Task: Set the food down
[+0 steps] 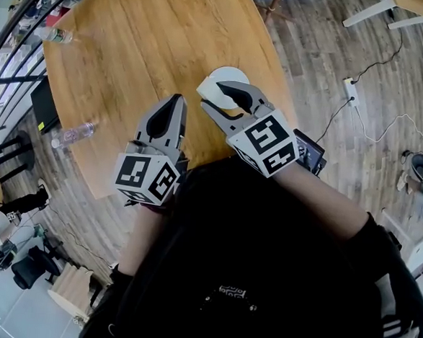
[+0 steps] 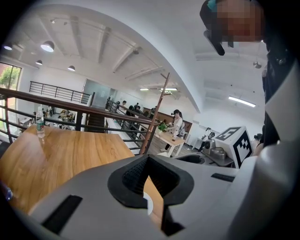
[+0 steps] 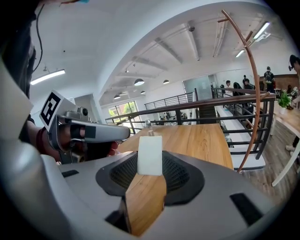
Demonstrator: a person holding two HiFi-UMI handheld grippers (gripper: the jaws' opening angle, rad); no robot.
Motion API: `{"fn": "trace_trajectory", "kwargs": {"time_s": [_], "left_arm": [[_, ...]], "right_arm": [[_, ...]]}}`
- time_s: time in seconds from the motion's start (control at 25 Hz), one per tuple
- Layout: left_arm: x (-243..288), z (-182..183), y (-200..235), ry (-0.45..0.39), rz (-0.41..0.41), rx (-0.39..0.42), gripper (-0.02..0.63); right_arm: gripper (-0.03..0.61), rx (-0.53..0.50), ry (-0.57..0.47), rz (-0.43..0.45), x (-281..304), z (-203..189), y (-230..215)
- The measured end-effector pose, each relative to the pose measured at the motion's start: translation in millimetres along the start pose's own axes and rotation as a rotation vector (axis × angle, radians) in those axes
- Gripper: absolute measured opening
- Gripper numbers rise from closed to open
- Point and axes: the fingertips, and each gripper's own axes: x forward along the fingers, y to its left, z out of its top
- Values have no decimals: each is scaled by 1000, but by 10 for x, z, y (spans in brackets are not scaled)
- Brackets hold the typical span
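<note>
Both arms in black sleeves reach forward and slightly down, side by side over the near edge of the table (image 1: 133,44). The left gripper (image 1: 176,99) has its tips together on nothing. Just beside it, the right gripper (image 1: 211,94) is clamped on 1 white food piece (image 1: 229,75), held over the near part of the table. The rounded wooden top carries 2 clear bottles, 1 lying at its left edge (image 1: 73,133) and 1 farther off (image 1: 58,36). A dark railing (image 3: 211,102) borders the table. The plank floor (image 1: 335,58) surrounds it, under a white arched ceiling.
</note>
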Motion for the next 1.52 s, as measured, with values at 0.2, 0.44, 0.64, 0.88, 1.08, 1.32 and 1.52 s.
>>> {"fn": "trace_trajectory", "kwargs": {"time_s": [0.2, 0.44, 0.64, 0.88, 1.08, 1.32, 1.52], "left_arm": [[-37, -52, 7, 9, 11, -2, 3], [-47, -79, 111, 22, 26, -18, 3], [-45, -98, 130, 33, 27, -18, 3], [-28, -120, 122, 46, 22, -15, 3], [-44, -156, 170, 59, 27, -17, 3], [-79, -203, 276, 77, 47, -22, 3], [-139, -236, 361, 79, 66, -33, 3]], "right_arm": [[172, 33, 15, -28, 56, -135, -161], [172, 63, 62, -35, 182, -290, -218], [172, 50, 92, -47, 229, -401, -213], [172, 59, 113, -71, 286, -482, -297], [172, 62, 144, -88, 384, -603, -349], [172, 92, 201, -112, 545, -805, -459], [172, 97, 263, -122, 667, -981, -491]]}}
